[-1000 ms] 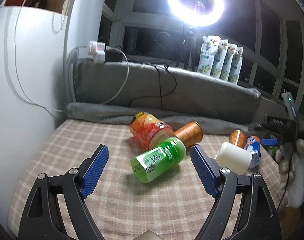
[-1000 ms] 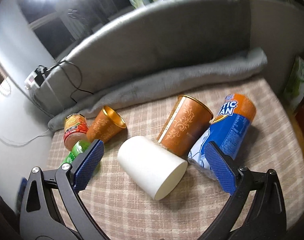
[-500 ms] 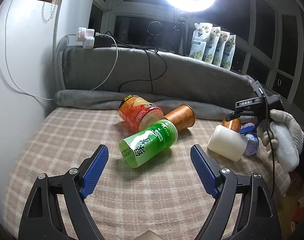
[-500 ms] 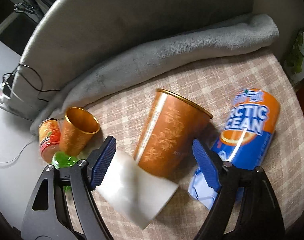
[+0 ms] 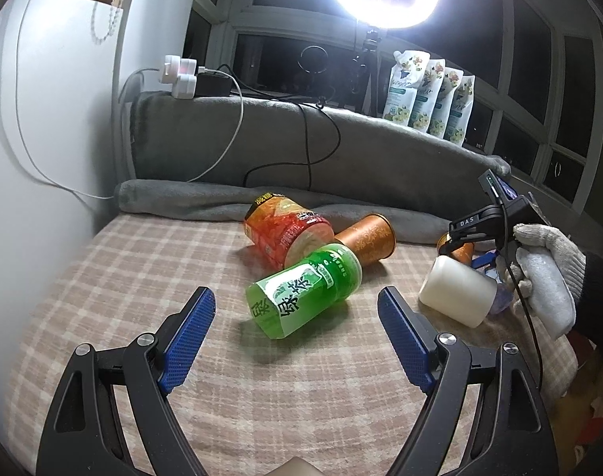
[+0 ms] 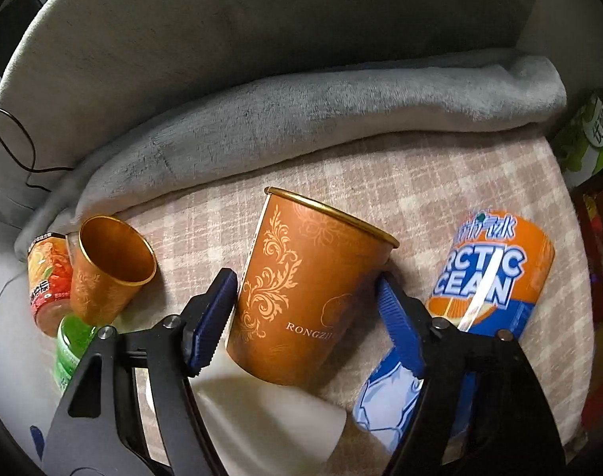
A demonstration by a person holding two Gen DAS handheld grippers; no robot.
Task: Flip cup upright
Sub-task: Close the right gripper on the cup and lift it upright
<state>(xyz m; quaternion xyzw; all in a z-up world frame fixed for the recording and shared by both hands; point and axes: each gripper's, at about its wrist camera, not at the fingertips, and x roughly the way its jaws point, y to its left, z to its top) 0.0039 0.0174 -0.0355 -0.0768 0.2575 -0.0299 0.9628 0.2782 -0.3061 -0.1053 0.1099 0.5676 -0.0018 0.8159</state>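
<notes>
right claw [image 6: 305, 309] advanced over white cup [image 6: 269, 416], now straddling orange cup [image 6: 301, 297]

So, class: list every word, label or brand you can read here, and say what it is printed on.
"RONGZH", then cut off by the finger: orange paper cup.
"RCTIC CEAN", first letters hidden: blue and orange can.
"DAS": right gripper.
"绿茶": green bottle.
Red jar and window pouches: too small to read.
</notes>
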